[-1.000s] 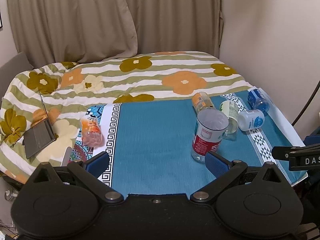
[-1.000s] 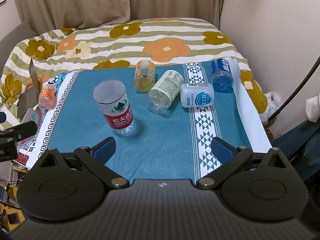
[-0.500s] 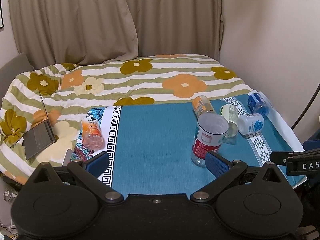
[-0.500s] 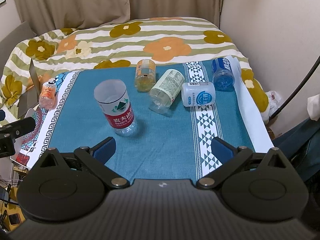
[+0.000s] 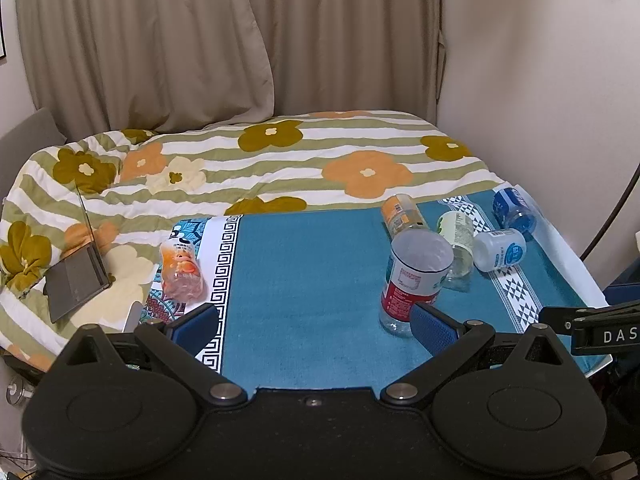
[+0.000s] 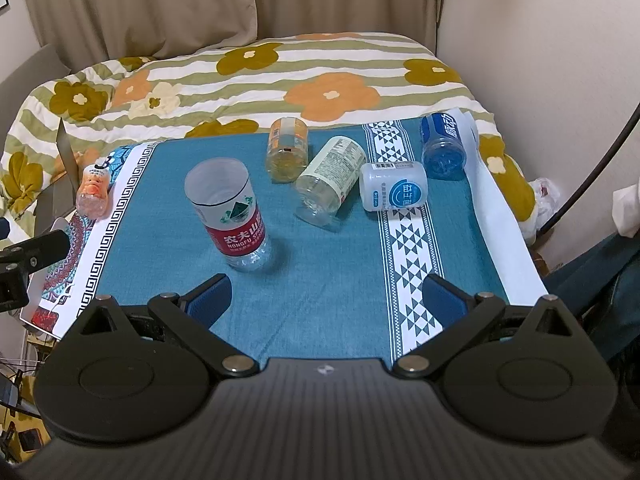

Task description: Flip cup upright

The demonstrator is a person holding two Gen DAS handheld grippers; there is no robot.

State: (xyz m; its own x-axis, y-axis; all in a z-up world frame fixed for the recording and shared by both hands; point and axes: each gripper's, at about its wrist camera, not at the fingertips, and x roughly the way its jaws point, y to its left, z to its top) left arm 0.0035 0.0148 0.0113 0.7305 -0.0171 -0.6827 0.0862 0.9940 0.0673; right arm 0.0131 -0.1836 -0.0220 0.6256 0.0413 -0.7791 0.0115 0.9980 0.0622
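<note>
1. Right wrist view, nearest field: the right gripper [image 6: 326, 298] has its jaws spread wide and holds nothing; it hangs over the near part of the teal cloth [image 6: 320, 264], clear of every container. In the left wrist view the left gripper [image 5: 314, 322] is likewise spread wide and empty; its right pad appears just in front of the standing cup's base, and contact cannot be confirmed.
2. Next out: the red-labelled cup [image 6: 230, 216], a cut-off clear bottle with its open rim up, stands on its base on the cloth, left of centre in the right wrist view. It looks upright and free of both tools. Judgement: for this cup the flip appears complete.
3. Middle distance: four containers lie on their sides beyond it: an orange-labelled cup [image 6: 287, 148], a cream-labelled cup [image 6: 332, 174], a white cup with a blue emblem [image 6: 394, 191] on the patterned white band, and a blue cup [image 6: 442, 145] at the cloth's far right edge. The cream and white ones lie just beside each other.
4. Left margin: a peach-coloured bottle [image 6: 94, 192] lies on the bordered edge, well apart from the group.
5. Far field: a flowered quilt [image 6: 280, 76] with a grey laptop [image 5: 76, 276] on it, curtains behind.
6. Assessment: one cup is righted; if the task covers the lying cups, that work remains.
</note>
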